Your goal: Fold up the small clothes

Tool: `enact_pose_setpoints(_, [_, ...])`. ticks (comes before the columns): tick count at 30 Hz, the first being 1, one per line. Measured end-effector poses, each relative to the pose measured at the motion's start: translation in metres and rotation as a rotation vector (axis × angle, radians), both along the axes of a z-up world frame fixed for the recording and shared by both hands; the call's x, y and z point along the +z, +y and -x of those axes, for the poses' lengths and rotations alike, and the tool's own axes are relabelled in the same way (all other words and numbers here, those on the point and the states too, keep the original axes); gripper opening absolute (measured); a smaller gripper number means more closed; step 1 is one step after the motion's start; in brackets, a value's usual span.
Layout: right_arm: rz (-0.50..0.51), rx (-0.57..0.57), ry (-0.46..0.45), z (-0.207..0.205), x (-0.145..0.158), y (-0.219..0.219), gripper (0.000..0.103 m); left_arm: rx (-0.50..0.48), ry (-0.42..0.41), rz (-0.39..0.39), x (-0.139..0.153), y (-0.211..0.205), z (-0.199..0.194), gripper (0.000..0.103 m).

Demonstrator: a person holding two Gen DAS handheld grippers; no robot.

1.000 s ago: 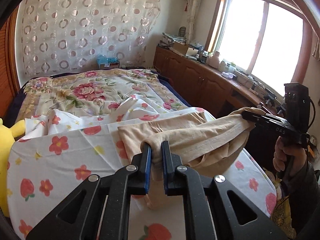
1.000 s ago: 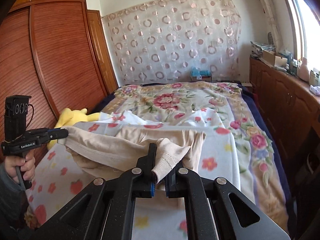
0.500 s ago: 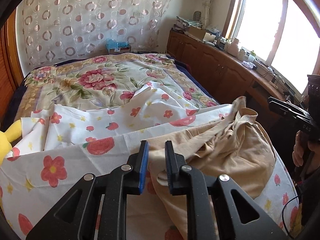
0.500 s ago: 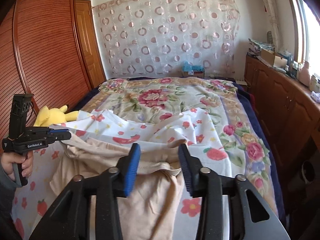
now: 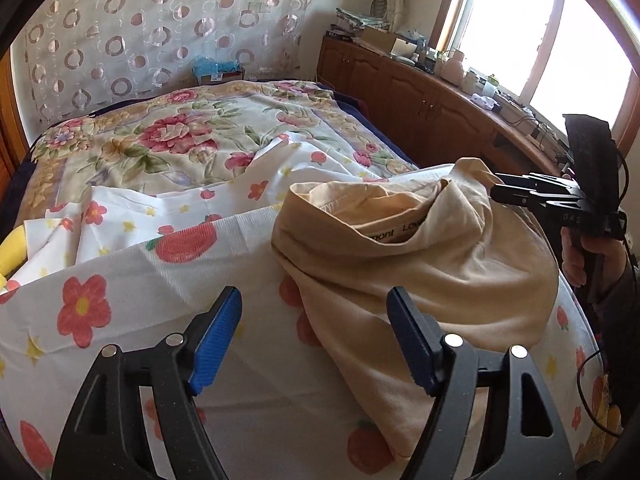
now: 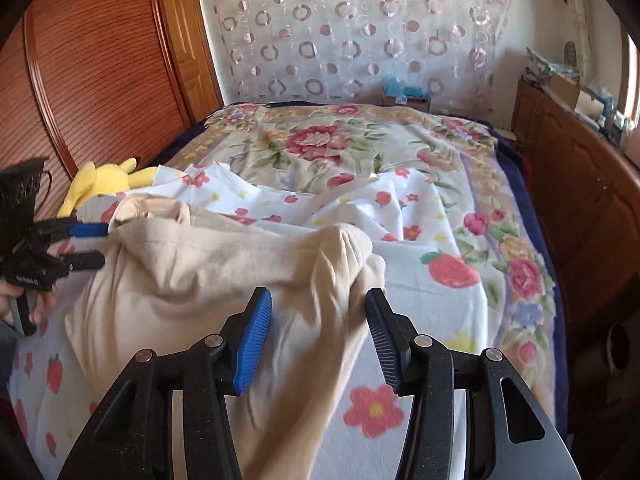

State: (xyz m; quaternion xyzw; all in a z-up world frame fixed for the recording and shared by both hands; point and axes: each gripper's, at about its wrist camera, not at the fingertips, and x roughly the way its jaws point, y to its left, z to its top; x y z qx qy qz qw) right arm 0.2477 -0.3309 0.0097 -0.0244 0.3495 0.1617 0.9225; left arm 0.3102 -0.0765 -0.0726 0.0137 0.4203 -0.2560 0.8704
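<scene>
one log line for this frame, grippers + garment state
left gripper: open | right gripper: open | beige cotton garment: released, crumpled on strawberry-print white sheet | fold: not yet done

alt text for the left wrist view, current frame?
The open left gripper hovers over a rumpled beige garment lying on a white sheet with red flowers spread on a bed. At the right edge the right gripper points at the garment's far edge. A floral bedspread, wooden cabinets and a bright window lie beyond.
</scene>
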Motion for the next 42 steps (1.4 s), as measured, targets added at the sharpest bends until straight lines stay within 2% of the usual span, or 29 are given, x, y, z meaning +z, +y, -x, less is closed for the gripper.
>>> enact_pose_setpoints(1, [-0.006,0.000,0.000,-0.006,0.002,-0.001,0.040,0.005,-0.002,-0.003,0.000,-0.002,-0.004,0.076])
enact_pose_setpoints(2, [-0.010,0.007,-0.005,-0.009,0.004,0.002,0.020,0.009,-0.006,-0.006,0.000,-0.001,-0.006,0.076])
enact_pose_setpoints(3, [-0.017,0.020,-0.010,-0.010,0.006,0.001,0.007,0.014,-0.008,-0.009,0.000,-0.003,-0.008,0.076])
enact_pose_setpoints(4, [-0.019,0.023,-0.029,-0.009,0.009,0.002,0.001,0.021,-0.010,-0.010,0.000,-0.003,-0.011,0.076])
enact_pose_setpoints(6, [0.001,-0.063,-0.087,-0.017,0.006,-0.021,0.001,0.051,-0.018,-0.016,0.000,-0.001,-0.017,0.076])
enact_pose_setpoints(8, [-0.040,-0.117,-0.086,-0.013,0.005,-0.033,0.001,0.090,-0.029,-0.021,-0.001,0.003,-0.023,0.076])
enact_pose_setpoints(13, [-0.012,-0.144,-0.053,-0.006,-0.001,-0.028,0.002,0.117,-0.021,-0.021,-0.005,0.007,-0.035,0.076])
enact_pose_setpoints(16, [0.006,-0.161,-0.045,0.002,0.004,-0.019,0.021,0.101,-0.010,-0.013,-0.008,0.004,-0.036,0.076])
enact_pose_setpoints(18, [-0.003,-0.144,-0.037,0.003,0.014,-0.011,0.044,0.081,0.005,0.003,-0.009,0.002,-0.036,0.076])
enact_pose_setpoints(21, [-0.012,-0.123,-0.022,0.006,0.015,-0.009,0.056,0.058,0.021,0.018,-0.011,-0.002,-0.035,0.076])
enact_pose_setpoints(24, [-0.005,-0.113,0.020,0.000,0.005,-0.010,0.060,0.038,0.044,0.028,-0.015,-0.007,-0.036,0.070])
enact_pose_setpoints(27, [-0.031,-0.109,0.072,-0.012,-0.002,-0.014,0.060,0.029,0.033,0.021,-0.015,-0.010,-0.035,0.066])
enact_pose_setpoints(30, [-0.059,-0.096,0.098,-0.024,-0.002,-0.019,0.060,0.013,0.038,0.039,-0.015,-0.012,-0.035,0.058])
enact_pose_setpoints(32, [-0.081,-0.080,0.106,-0.030,-0.003,-0.019,0.060,-0.004,0.047,0.052,-0.015,-0.013,-0.035,0.046])
enact_pose_setpoints(36, [-0.081,-0.038,0.087,-0.037,-0.006,-0.018,0.058,-0.016,0.060,0.057,-0.016,-0.017,-0.036,0.031])
enact_pose_setpoints(37, [-0.087,-0.019,0.091,-0.038,-0.006,-0.017,0.048,-0.025,0.071,0.066,-0.016,-0.018,-0.037,0.022])
enact_pose_setpoints(38, [-0.088,0.005,0.094,-0.038,-0.009,-0.015,0.035,-0.031,0.083,0.079,-0.016,-0.019,-0.037,0.015])
enact_pose_setpoints(39, [-0.094,0.033,0.100,-0.039,-0.011,-0.014,0.025,-0.031,0.085,0.085,-0.015,-0.019,-0.036,0.014])
enact_pose_setpoints(42, [-0.107,0.052,0.092,-0.038,-0.010,-0.018,0.017,-0.026,0.031,0.113,0.002,-0.015,-0.021,0.011])
